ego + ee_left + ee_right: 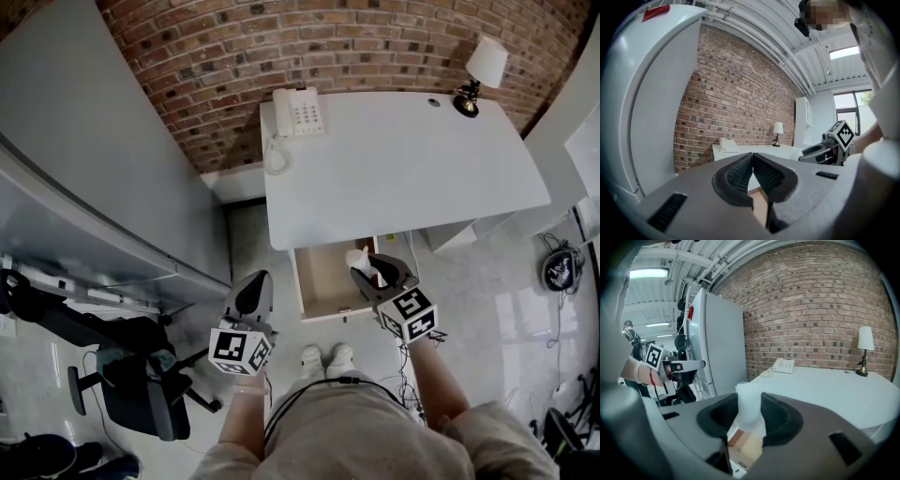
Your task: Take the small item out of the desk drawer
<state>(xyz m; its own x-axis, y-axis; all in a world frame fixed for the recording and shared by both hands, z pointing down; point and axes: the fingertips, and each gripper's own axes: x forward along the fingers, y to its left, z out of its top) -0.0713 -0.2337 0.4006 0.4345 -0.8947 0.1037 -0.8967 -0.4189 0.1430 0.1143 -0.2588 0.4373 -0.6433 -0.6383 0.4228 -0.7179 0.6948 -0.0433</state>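
The white desk (403,169) has its drawer (323,305) pulled open toward me, its wooden bottom showing. My right gripper (366,265) hangs above the drawer, shut on a small white item (359,259). In the right gripper view that small white item (749,408) stands clamped between the dark pads and pokes up above them. My left gripper (251,292) hovers over the floor left of the drawer, well apart from it. In the left gripper view its pads (740,176) meet at the tips with nothing between them.
On the desk stand a white telephone (296,114) at the back left and a small lamp (480,73) at the back right. A brick wall (309,37) runs behind. A tall grey cabinet (84,159) stands left, with a black office chair (131,375) on the floor.
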